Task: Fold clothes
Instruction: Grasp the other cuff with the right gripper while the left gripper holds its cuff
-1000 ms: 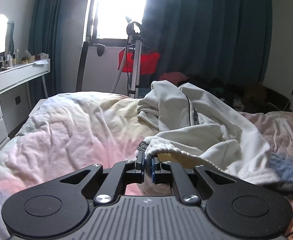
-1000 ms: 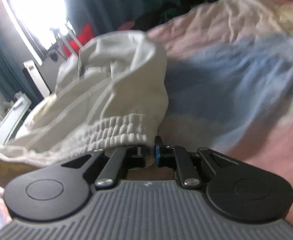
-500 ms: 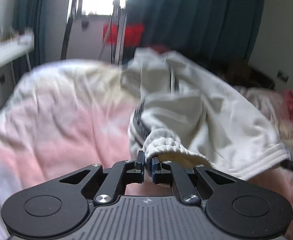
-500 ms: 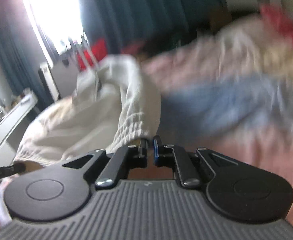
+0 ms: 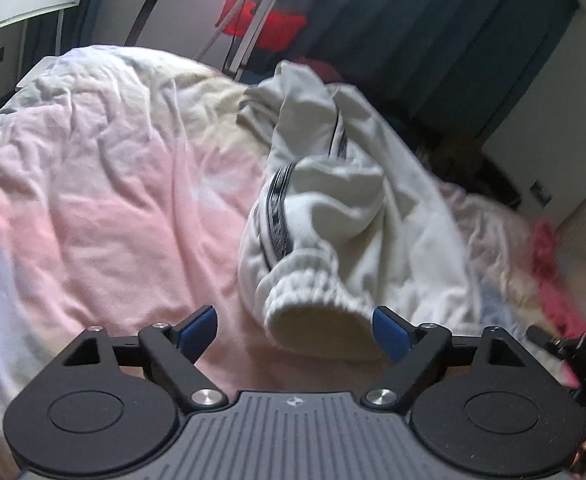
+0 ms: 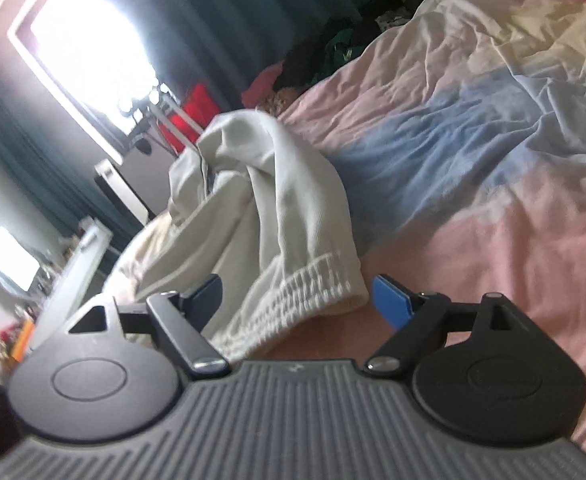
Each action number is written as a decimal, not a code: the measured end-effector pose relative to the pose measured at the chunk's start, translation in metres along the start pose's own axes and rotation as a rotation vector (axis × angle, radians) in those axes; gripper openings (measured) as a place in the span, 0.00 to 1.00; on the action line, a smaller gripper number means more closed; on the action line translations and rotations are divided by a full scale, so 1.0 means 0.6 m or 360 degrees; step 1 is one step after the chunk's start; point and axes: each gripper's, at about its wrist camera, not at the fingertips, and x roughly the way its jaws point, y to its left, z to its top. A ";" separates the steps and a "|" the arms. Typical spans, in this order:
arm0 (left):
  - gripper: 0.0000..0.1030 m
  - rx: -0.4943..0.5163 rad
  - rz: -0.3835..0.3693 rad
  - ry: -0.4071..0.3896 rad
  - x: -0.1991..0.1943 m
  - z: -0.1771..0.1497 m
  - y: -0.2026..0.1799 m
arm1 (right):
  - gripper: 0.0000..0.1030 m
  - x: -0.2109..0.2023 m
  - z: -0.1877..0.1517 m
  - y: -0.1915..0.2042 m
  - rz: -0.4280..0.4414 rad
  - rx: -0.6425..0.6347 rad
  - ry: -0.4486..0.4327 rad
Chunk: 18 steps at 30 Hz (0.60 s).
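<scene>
A white garment with a dark side stripe and ribbed elastic cuffs lies bunched on the bed; it also shows in the right wrist view. My left gripper is open, its blue pads spread on either side of one ribbed cuff that lies on the cover. My right gripper is open too, with the other ribbed hem lying between its fingers. Neither gripper holds the cloth.
The bed has a crumpled pink, blue and cream cover. A white desk stands at the left wall. A metal stand with red fabric is by the window. Pink cloth lies at the bed's right.
Both grippers were shut on the garment's ribbed edges and have opened, letting the cloth drop onto the bed. Both cameras moved and tilted down toward the cover.
</scene>
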 end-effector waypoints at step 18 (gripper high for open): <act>0.93 -0.0255 0.0097 -0.0019 0.029 0.013 0.040 | 0.81 0.136 -0.015 -0.054 -0.0263 0.0270 0.0211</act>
